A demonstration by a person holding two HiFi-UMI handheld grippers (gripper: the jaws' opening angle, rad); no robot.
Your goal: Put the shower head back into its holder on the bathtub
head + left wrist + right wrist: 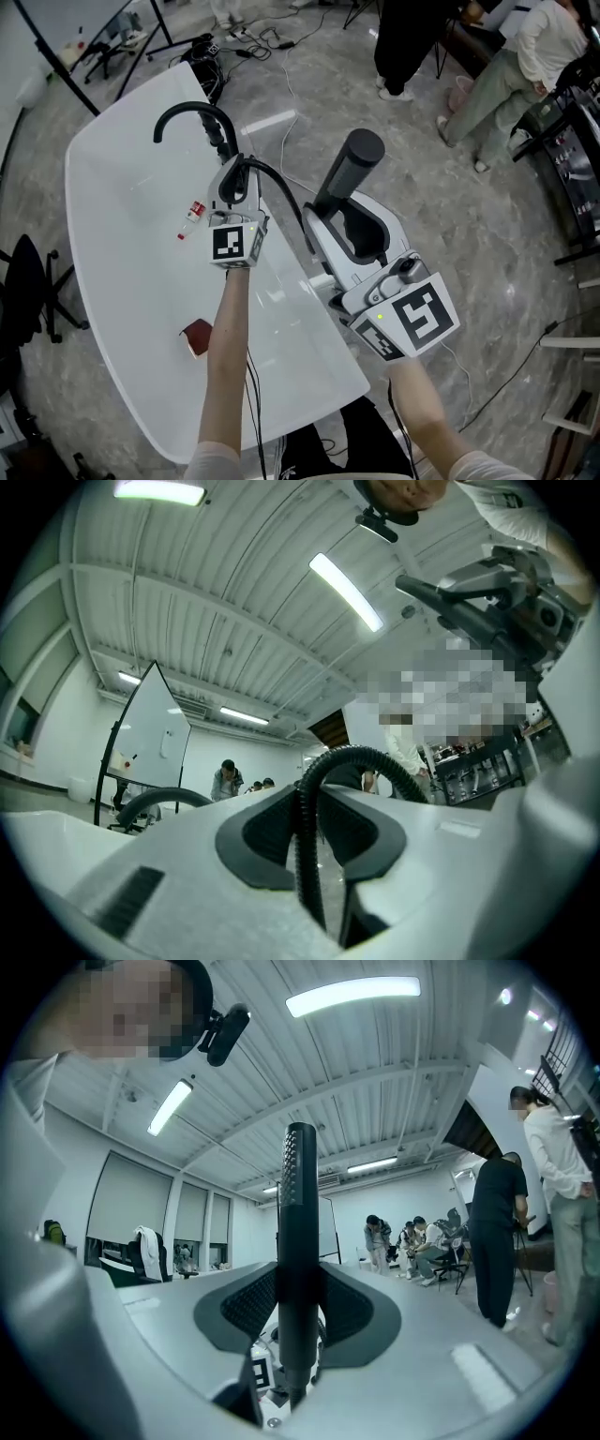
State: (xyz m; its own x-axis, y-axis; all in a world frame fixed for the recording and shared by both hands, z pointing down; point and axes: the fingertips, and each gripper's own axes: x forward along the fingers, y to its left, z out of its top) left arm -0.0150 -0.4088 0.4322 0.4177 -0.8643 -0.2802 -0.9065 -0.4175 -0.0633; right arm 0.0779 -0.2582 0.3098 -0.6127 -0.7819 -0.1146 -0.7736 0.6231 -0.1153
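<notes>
1. Shower head [354, 161] upright, long axis vertical, clamped in right gripper [352, 220], just beside bathtub [122, 216] rim.
2. Left gripper [236, 183] closed on hose [284, 190], over bathtub.
3. Grey floor [469, 216] surrounds bathtub.

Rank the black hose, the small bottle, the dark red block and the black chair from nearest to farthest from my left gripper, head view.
1. black hose: clamped in the left gripper.
2. small bottle: just left of it, on the bathtub.
3. dark red block: toward the person, also on the bathtub.
4. black chair: far left, on the floor.
</notes>
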